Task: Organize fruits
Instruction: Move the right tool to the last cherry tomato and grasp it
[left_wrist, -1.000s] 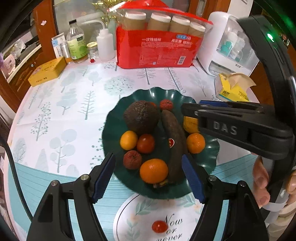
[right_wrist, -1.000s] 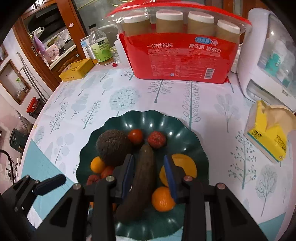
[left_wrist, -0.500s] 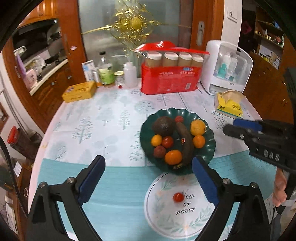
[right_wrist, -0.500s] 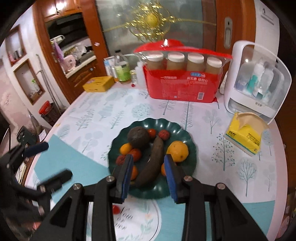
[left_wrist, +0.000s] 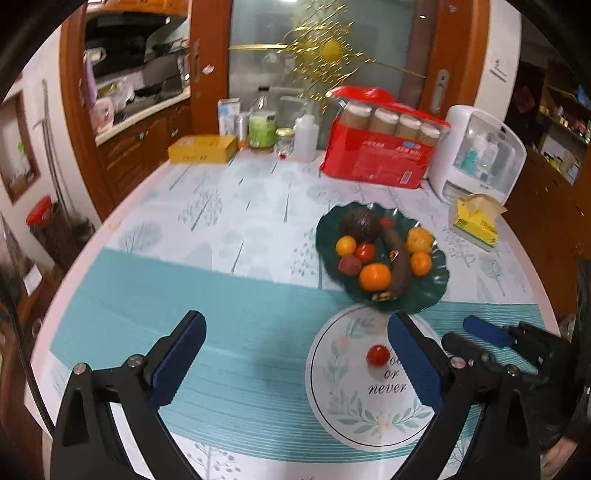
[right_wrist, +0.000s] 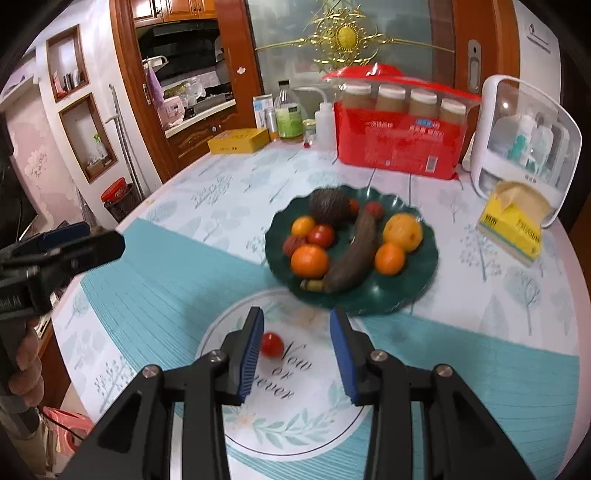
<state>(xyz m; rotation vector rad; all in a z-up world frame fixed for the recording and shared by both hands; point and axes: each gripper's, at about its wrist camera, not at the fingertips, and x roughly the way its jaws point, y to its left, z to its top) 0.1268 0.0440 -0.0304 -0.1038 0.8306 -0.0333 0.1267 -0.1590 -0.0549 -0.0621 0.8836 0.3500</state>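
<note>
Now both grippers hang above the near edge of the worktop (left_wrist: 229, 221), and neither grasps anything. The left gripper (left_wrist: 295, 363) has just been opening, its jaws spread wide and empty; the right gripper (right_wrist: 297, 347) stands narrowly parted, jaws bare. Most fruit sits gathered on the green plate (right_wrist: 421, 291), probably so it stays together. One small red tomato (right_wrist: 272, 344) lies apart on the round printed mat (right_wrist: 295, 417), likely the piece left to collect.

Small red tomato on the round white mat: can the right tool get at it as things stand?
Probably yes. The small red tomato lies alone on the round white mat, just beyond the right tool, whose jaws stand apart and empty with nothing between.
</note>
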